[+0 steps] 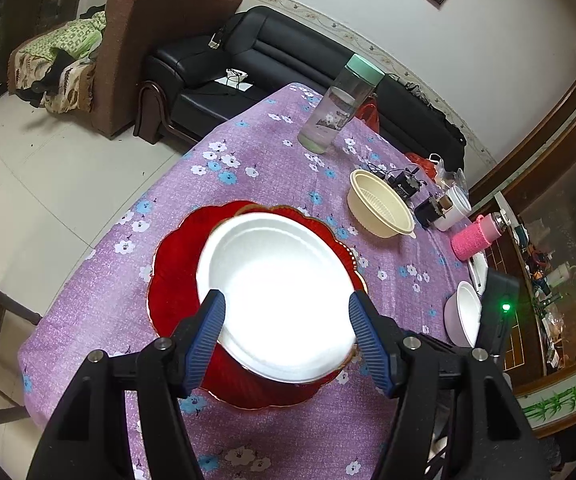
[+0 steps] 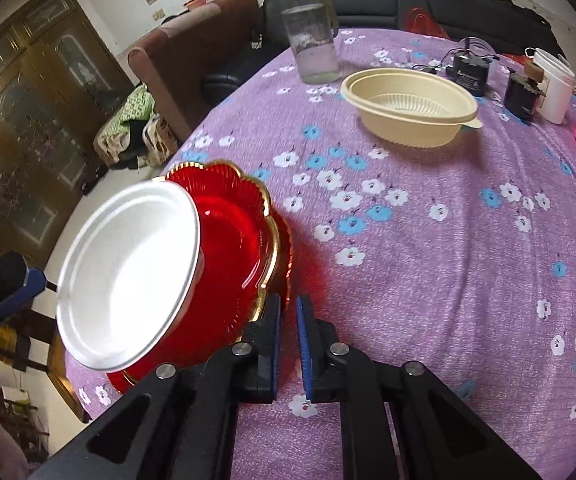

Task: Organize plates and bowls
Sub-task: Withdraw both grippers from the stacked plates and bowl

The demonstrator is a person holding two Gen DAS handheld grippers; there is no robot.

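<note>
1. We start with the white plate (image 1: pixel 276 296), sitting on the red plates (image 1: pixel 176 280), a scalloped, gold-rimmed stack near the worktop's (image 2: pixel 428 280) edge. In the right wrist view the white plate looks tilted and overhangs the red rim on the side away from the right tool, so we judge it not yet seated.

2. The left tool (image 1: pixel 286 322) hangs over the white plate with its blue pads spread wide, one to each side of the plate. We see no pad pressing on it, so this tool is released.

3. The right tool (image 2: pixel 288 340) is clenched, its pads drawn together at the red stack's near rim. Whether the rim is pinched between them we cannot tell; a thin gap shows and the rim lies just beside the left pad.

4. To do this step well, we would steady the red stack first, then nudge the white plate toward the centre until it lies flat.

5. Further out, the cream bowl (image 2: pixel 408 116) stands well apart toward the clear bottle (image 2: pixel 312 40), and a white bowl (image 1: pixel 466 316) waits at the far right. Both look like the next pieces to gather.

6. The risk, as we judge it: the stack is near the edge, so any push should go inward.
</note>
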